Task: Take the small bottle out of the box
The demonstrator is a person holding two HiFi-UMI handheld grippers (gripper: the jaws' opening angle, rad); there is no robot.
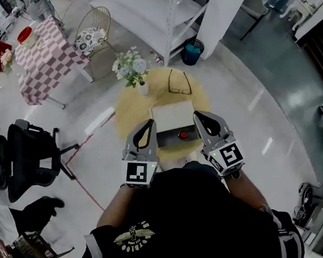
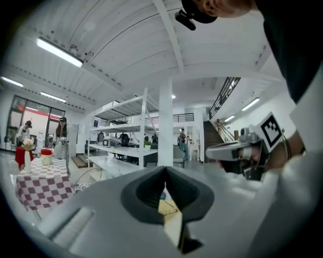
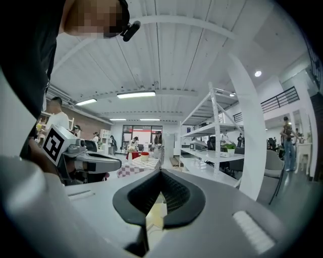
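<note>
Box (image 1: 166, 137): found open on the round table (image 1: 129, 108), its pale lid (image 1: 172, 115) raised at the far side.
Small bottle (image 1: 183, 134): only a red top is seen, inside the box toward its right; not yet lifted.
Left gripper (image 1: 149, 124): held at the box's left edge; jaws pressed together, nothing pinched.
Right gripper (image 1: 197, 115): held at the box's right edge, near the bottle; jaws pressed together, nothing pinched.
Done: the opening is judged complete.
Left: jaws to be spread, bottle to be gripped and carried clear of the box.
</note>
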